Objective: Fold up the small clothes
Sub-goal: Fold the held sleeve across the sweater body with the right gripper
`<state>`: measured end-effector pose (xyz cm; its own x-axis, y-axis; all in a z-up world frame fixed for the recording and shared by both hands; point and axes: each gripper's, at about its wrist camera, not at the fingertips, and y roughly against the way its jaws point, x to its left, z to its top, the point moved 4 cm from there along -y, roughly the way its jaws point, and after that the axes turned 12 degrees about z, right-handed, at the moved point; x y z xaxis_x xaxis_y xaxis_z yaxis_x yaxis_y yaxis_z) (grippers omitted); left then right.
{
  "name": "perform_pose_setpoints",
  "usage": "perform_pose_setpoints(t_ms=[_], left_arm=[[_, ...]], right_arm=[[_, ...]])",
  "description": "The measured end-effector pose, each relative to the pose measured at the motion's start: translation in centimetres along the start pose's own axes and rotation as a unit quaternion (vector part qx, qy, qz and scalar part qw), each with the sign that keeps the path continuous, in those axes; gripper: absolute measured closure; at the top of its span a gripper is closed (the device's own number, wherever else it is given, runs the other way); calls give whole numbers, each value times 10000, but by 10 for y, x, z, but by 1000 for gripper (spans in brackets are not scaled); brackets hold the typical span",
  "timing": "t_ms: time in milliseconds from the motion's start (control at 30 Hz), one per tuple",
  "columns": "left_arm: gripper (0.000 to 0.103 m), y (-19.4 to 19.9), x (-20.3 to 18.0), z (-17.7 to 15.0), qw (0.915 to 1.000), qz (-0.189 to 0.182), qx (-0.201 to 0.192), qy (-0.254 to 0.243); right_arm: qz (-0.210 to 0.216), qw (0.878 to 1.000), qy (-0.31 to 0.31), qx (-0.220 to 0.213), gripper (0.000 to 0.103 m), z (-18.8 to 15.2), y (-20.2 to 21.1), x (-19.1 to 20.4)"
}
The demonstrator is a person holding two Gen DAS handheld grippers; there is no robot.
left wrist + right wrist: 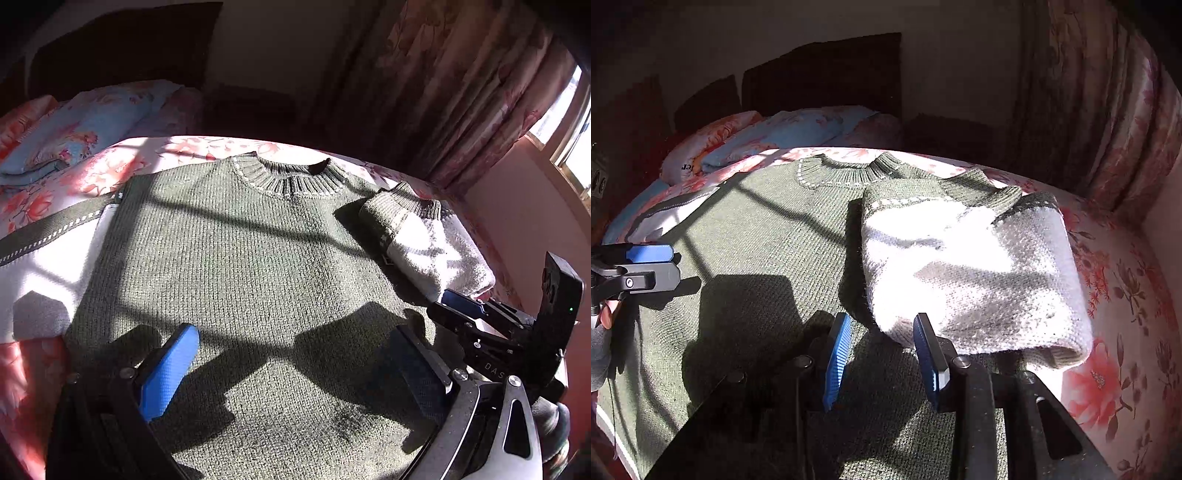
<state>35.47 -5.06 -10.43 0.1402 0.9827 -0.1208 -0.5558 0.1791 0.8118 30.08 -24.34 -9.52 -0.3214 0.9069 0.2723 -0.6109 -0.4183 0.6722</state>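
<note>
We see the green sweater lying flat on the floral bedspread ahead of and beneath both claws, its white sleeve folded inward just ahead of the right gripper. Both the right and the left gripper hover with jaws apart, gripping nothing. "DAS" is readable on the right one's body.

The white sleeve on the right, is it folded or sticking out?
Folded: the right sleeve lies doubled over the sweater's green body, cuff near the collar.

Left hand-held gripper: black frame, blue ribbed pads, silver screws; right hand-held gripper alike.
</note>
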Motion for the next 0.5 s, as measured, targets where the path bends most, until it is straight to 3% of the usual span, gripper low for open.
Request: perform_pose_setpoints(t_ms=[100, 300, 367, 433, 500], left_arm=[[0, -12, -43, 32, 9996, -41, -32, -292], [0, -61, -128, 67, 9979, -327, 368, -431], [0, -77, -155, 62, 9952, -78, 508, -827], [0, -92, -172, 52, 9866, 634, 496, -1421], [0, -96, -172, 45, 9779, 1164, 280, -1716]], right_arm=[[255, 9983, -383, -366, 67, 2, 10, -10], [232, 9984, -384, -332, 67, 0, 5, -5], [231, 9984, -360, -363, 67, 0, 6, -2], [279, 9978, -407, -449, 67, 0, 9, -2], [317, 9970, -483, -520, 67, -1, 11, -3]])
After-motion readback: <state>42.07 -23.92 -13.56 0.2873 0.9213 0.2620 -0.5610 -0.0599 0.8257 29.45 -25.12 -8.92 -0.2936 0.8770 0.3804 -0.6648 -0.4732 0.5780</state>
